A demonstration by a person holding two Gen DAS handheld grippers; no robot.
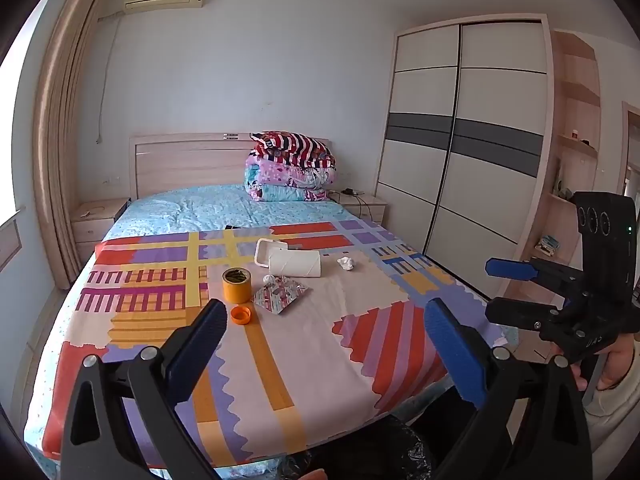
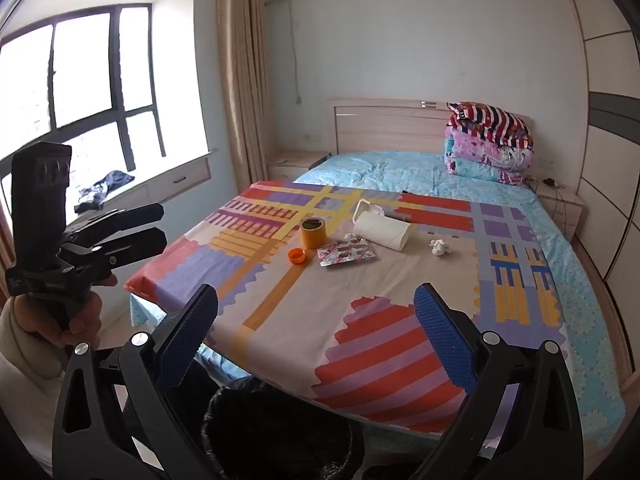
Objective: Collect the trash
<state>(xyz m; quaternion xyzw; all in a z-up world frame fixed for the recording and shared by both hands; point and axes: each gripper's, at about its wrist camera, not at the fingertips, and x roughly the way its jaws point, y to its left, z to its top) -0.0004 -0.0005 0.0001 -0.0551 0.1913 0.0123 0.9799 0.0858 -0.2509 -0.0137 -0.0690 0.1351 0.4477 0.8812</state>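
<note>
Trash sits mid-bed on the patterned bedspread point(image 1: 280, 360): crinkled silver foil snack wrapper point(image 1: 280, 294), orange bottle cap point(image 1: 241, 315), orange tape roll point(image 1: 237, 285) upright, crumpled white tissue point(image 1: 346, 263), and white tube-shaped container point(image 1: 294, 261) lying on its side, long axis left-right. Left gripper point(image 1: 324, 332) and right gripper point(image 2: 316, 320) both spread wide, holding nothing, above the bed's foot. Only the right wrist view shows the black-lined trash bin point(image 2: 276, 432) clearly, plus the window.

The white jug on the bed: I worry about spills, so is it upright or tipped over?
Tipped over. The white jug lies on its side on the bedspread, its handle end toward the headboard.
</note>
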